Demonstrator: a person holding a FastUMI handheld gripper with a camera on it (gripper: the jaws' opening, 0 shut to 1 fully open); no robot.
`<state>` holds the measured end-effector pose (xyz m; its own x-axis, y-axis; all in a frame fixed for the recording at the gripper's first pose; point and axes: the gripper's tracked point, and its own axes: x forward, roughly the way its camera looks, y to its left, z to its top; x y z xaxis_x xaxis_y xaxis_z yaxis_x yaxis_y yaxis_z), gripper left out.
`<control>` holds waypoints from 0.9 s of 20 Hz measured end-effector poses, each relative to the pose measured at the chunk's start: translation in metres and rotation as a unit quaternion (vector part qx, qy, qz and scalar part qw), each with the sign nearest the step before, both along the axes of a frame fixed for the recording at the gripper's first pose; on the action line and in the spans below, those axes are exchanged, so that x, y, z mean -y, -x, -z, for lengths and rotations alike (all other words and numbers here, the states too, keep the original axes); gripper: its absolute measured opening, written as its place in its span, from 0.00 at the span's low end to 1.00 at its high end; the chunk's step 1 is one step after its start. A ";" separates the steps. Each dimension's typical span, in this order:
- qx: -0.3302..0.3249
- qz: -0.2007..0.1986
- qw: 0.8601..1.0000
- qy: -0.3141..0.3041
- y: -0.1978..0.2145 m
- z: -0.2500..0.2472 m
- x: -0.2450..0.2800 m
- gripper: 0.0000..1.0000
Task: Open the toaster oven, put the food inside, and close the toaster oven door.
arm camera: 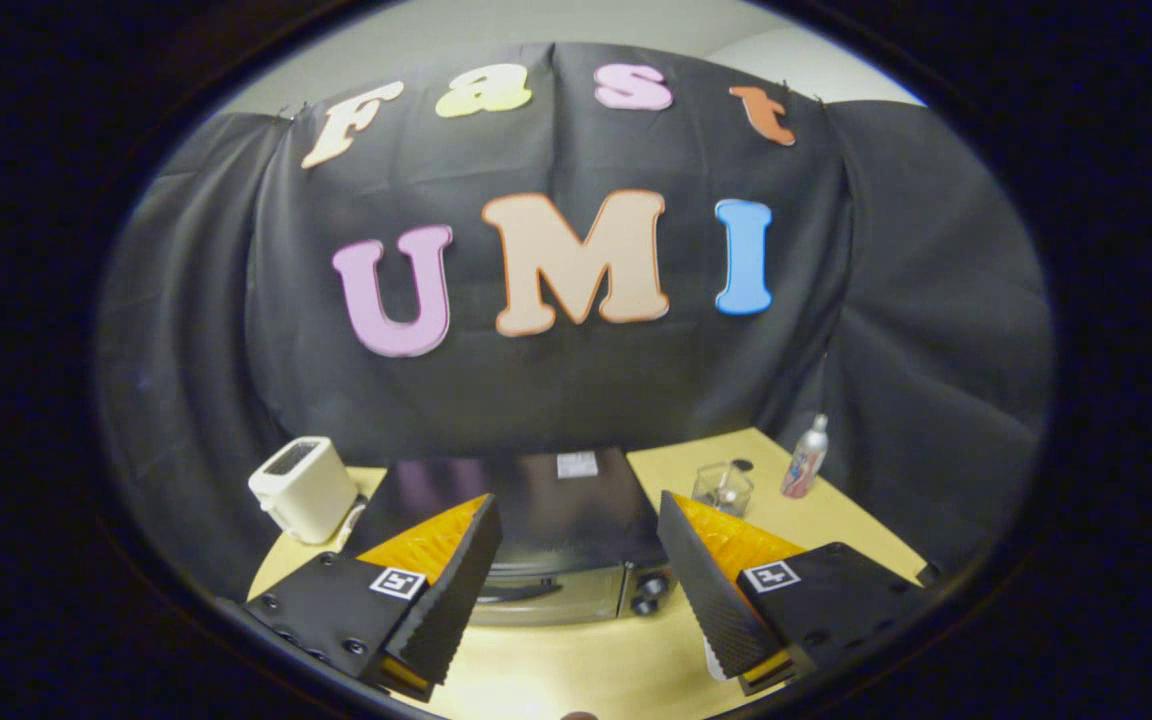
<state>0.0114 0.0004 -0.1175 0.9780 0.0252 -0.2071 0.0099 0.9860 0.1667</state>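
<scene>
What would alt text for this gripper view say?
An open gripper hovers above a closed toaster oven on a wooden table. A white toaster stands beside it; a glass and bottle opposite.

The gripper (576,590) hangs in the air with its two fingers spread wide and nothing between them. The left finger (446,590) and the right one (711,590) both angle inward toward their tips, each block behind them carrying a small square marker.
</scene>
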 end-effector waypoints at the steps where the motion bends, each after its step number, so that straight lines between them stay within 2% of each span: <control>1: 0.015 0.005 1.000 -0.004 -0.001 -0.017 0.006 0.99; 8: 0.092 0.033 0.995 -0.018 0.001 -0.119 0.048 0.99; 14: 0.128 0.025 0.991 -0.003 0.005 -0.166 0.060 0.99; 18: 0.136 0.016 0.991 -0.009 0.009 -0.172 0.059 0.99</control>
<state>0.0023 -0.0587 0.0541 0.9979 -0.0054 0.0650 -0.0068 0.9827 0.1849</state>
